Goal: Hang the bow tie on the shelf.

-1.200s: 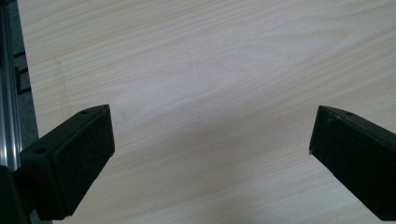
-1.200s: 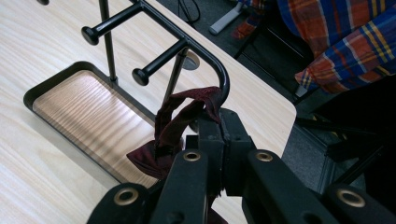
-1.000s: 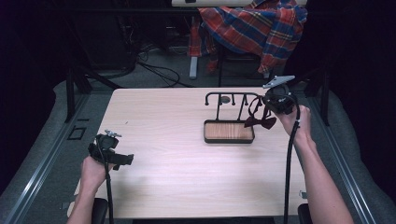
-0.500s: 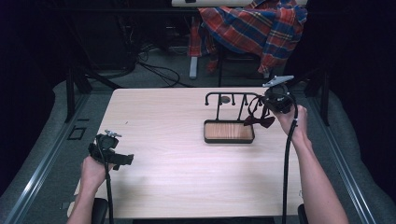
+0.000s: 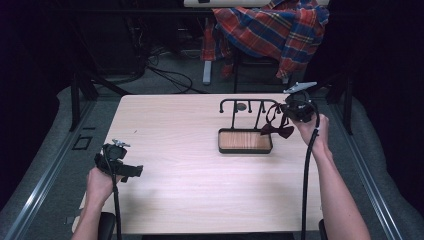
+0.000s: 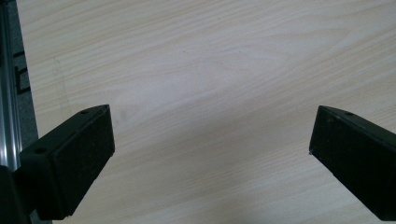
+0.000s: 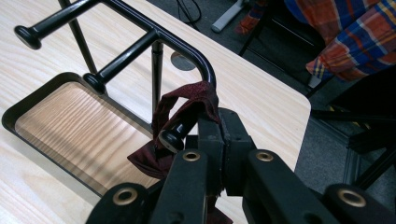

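Note:
A black metal rack [image 5: 245,102] with pegs stands on a wood-floored tray [image 5: 245,141] at the table's right. My right gripper [image 5: 295,111] is at the rack's right end, shut on the strap of a dark red bow tie [image 5: 277,131]. In the right gripper view the strap [image 7: 187,100] loops over a knobbed peg [image 7: 170,137] just in front of the closed right gripper [image 7: 219,126], and the bow hangs below. My left gripper [image 5: 132,172] rests low over the table's left part, its left gripper [image 6: 210,154] jaws wide open over bare wood.
A plaid cloth [image 5: 270,30] hangs over a chair behind the table. A round grommet [image 5: 241,106] sits in the tabletop behind the rack. Cables lie on the floor beyond the far edge. A metal rail [image 6: 9,93] runs along the table's left side.

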Tool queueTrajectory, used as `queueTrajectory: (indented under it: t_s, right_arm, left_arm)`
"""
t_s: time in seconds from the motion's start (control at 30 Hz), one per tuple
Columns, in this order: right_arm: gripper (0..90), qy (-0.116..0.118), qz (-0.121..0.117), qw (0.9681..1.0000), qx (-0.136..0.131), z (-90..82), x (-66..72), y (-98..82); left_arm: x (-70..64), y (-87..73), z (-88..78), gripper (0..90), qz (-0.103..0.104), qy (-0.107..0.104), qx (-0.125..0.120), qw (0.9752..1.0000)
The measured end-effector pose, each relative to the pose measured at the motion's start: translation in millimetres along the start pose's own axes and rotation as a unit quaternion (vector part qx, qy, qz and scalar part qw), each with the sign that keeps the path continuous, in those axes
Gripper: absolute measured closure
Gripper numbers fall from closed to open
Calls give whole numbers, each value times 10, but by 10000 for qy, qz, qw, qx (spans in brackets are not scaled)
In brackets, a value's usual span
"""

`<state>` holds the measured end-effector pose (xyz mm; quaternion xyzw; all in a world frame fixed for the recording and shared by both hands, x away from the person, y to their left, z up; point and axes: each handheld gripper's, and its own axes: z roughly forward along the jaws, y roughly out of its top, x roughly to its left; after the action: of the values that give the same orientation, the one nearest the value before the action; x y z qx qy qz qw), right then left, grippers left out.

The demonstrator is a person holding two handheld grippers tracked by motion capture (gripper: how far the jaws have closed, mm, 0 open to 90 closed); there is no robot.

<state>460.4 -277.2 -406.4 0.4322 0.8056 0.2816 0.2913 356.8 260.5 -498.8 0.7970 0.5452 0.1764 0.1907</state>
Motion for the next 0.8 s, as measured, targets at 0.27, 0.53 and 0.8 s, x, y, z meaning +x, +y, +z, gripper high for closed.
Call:
queueTrajectory:
  t_s: [0.27, 0.53, 0.8]
  right_arm:
    - [887, 53, -22, 10000, 57, 38, -25, -42]
    - [872, 127, -55, 9999, 103, 84, -34, -86]
    - [805, 297, -15, 9995, 136, 129, -41, -139]
  left_arm:
    - [-3, 0, -1, 2, -11, -1, -17, 10000]
    - [0, -1, -2, 2, -7, -1, -12, 10000]
    - [-5, 2, 3, 2, 3, -4, -5, 10000]
